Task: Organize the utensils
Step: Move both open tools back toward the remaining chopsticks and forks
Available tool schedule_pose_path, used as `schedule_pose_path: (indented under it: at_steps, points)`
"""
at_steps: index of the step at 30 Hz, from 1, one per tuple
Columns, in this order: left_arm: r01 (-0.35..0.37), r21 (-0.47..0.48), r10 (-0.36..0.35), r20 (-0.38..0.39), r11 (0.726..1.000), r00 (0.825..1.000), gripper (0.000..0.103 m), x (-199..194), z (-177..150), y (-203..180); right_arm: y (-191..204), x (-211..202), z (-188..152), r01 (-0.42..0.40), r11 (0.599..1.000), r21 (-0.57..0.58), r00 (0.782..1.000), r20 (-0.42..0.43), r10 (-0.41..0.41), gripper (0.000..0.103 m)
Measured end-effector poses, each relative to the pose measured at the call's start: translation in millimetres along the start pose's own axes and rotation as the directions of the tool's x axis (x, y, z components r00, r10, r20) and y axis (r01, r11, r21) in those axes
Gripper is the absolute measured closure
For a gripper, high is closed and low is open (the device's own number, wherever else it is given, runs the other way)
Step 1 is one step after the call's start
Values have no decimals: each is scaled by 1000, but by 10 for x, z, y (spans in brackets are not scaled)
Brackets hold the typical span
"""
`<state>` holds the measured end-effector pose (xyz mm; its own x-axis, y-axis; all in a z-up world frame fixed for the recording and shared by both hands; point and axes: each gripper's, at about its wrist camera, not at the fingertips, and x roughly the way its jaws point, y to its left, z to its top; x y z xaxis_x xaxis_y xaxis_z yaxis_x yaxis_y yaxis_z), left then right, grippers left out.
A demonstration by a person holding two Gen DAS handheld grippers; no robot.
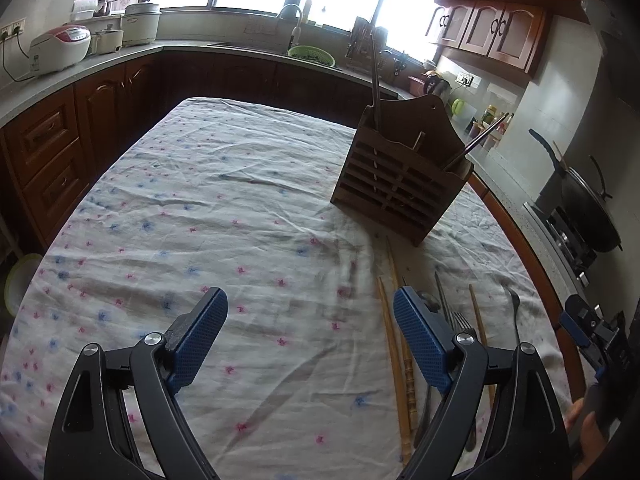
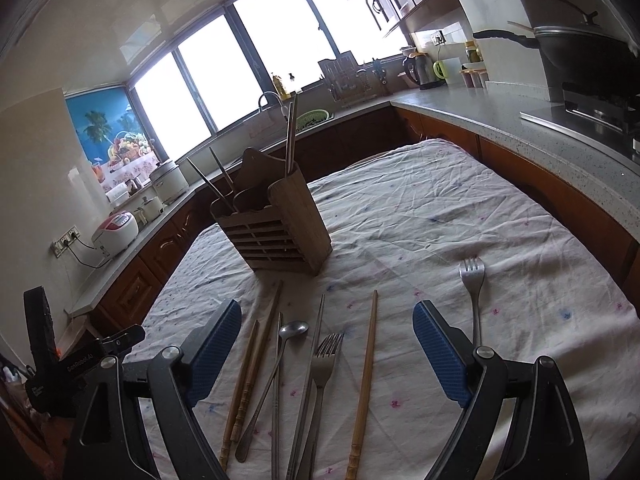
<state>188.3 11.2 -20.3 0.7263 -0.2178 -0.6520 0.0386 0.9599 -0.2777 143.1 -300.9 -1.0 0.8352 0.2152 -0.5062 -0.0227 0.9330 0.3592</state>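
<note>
left gripper (image 1: 310,334) jaws wide, empty | right gripper (image 2: 328,354) jaws wide, empty over utensils | chopsticks (image 2: 244,380), forks lie before wooden holder (image 2: 276,228) on surface | risk: crowded pieces, grabbing two at once

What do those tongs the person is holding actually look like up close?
Both look alike. The left tongs have two black curved arms with round silver pivot bolts, each ending in a flat blue finger pad with a fine dotted texture. The right tongs have the same build. Seen from the right wrist camera, the left tongs' black body carries small white lettering, too small to read surely.
</note>
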Motion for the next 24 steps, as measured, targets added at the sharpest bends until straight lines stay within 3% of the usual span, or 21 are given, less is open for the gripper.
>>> schedule_pose_path:
  at_steps: [11, 17, 20, 24]
  points:
    - [-9, 54, 14, -88, 998, 996, 16, 331, 114, -163, -26, 285, 15, 38, 999, -23, 997, -72, -39, 16]
    - [22, 80, -13, -113, 997, 994, 16, 539, 241, -334, -103, 558, 18, 61, 998, -31, 987, -150, -65, 40]
    - [33, 111, -18, -137, 993, 990, 16, 687, 299, -452, -133, 685, 27, 69, 997, -37, 981, -181, -75, 46]
    - [52, 149, -23, -189, 987, 982, 26, 938, 359, -600, -177, 857, 45, 86, 995, -46, 971, -220, -94, 54]
